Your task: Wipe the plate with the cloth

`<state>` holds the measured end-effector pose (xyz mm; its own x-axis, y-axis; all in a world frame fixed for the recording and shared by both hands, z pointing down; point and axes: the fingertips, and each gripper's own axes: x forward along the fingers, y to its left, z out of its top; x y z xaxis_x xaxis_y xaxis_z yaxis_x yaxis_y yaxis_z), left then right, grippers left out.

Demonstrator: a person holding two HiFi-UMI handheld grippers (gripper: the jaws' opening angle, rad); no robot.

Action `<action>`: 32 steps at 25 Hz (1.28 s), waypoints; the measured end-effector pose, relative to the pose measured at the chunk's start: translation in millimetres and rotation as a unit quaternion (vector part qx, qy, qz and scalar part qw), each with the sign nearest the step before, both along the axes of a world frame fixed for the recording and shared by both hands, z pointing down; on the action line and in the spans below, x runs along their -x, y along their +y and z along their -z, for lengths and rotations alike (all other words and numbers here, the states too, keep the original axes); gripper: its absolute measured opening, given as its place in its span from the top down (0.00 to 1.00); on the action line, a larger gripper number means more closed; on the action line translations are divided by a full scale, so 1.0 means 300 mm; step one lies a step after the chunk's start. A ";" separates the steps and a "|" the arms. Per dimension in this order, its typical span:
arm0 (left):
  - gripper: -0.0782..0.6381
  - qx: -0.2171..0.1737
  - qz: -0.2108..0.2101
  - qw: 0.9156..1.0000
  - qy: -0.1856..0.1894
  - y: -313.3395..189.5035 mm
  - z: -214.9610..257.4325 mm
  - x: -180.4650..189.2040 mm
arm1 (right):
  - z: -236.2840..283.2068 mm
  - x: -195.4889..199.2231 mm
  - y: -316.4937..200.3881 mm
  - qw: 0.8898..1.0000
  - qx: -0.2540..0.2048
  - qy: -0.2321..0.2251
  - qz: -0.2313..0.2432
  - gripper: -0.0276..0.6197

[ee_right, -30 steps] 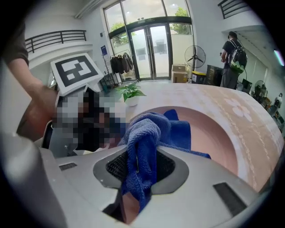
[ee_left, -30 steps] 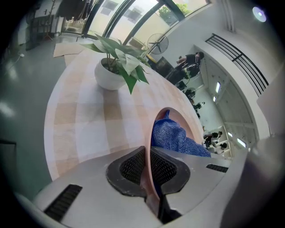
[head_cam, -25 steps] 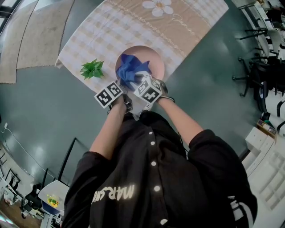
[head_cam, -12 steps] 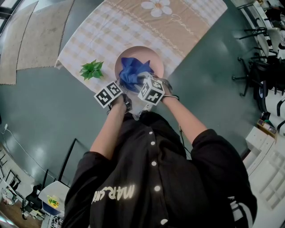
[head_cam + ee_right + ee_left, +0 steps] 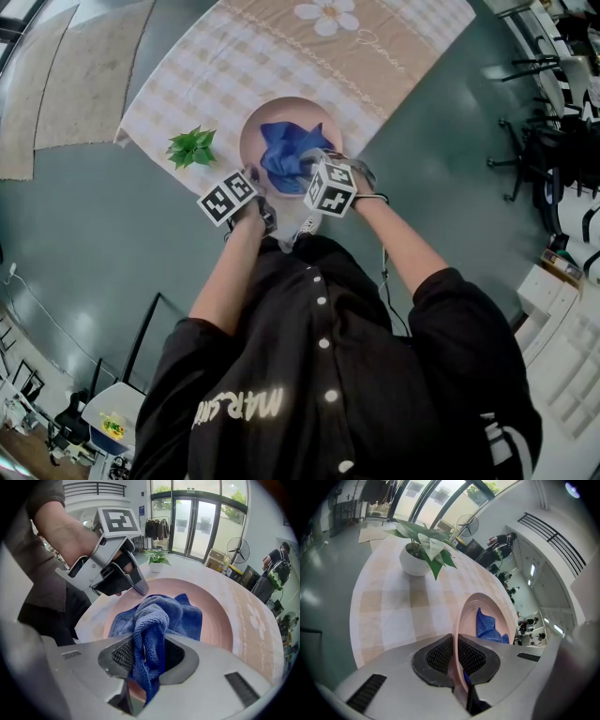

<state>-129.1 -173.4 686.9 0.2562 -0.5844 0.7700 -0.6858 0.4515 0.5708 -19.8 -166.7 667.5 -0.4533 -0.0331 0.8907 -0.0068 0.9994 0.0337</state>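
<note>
Over checked tablecloth [image 5: 187, 94], left gripper [image 5: 455, 648] pinched the pink plate [image 5: 466, 616] rim steady; right gripper [image 5: 147, 656] clamped the blue cloth [image 5: 159, 613] for wiping.

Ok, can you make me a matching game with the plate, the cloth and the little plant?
Things:
1. plate
2. cloth
3. plant

Descriptions:
A. blue, pinched in the right gripper
B. green, standing in a white pot
C. pink, with its rim clamped by the left gripper

Pairs: 1-C, 2-A, 3-B
</note>
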 end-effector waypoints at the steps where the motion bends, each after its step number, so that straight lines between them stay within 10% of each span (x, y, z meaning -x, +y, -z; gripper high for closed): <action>1: 0.85 0.000 0.000 1.000 0.000 0.000 0.000 0.000 | -0.001 -0.008 -0.003 1.000 -0.001 0.004 0.003 0.79; 19: 0.85 -0.007 -0.030 0.999 -0.014 -0.003 0.003 -0.001 | -0.009 -0.106 -0.087 0.997 -0.043 0.065 0.027 0.79; 32: 0.79 -0.033 -0.111 0.992 -0.056 -0.003 0.042 -0.011 | 0.093 -0.089 -0.116 0.997 -0.052 0.000 -0.050 0.79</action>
<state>-125.9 -174.2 674.3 0.2989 -0.5729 0.7632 -0.8253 0.2463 0.5081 7.0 -201.5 639.8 -0.4440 -0.1696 0.8798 -0.1060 0.9850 0.1364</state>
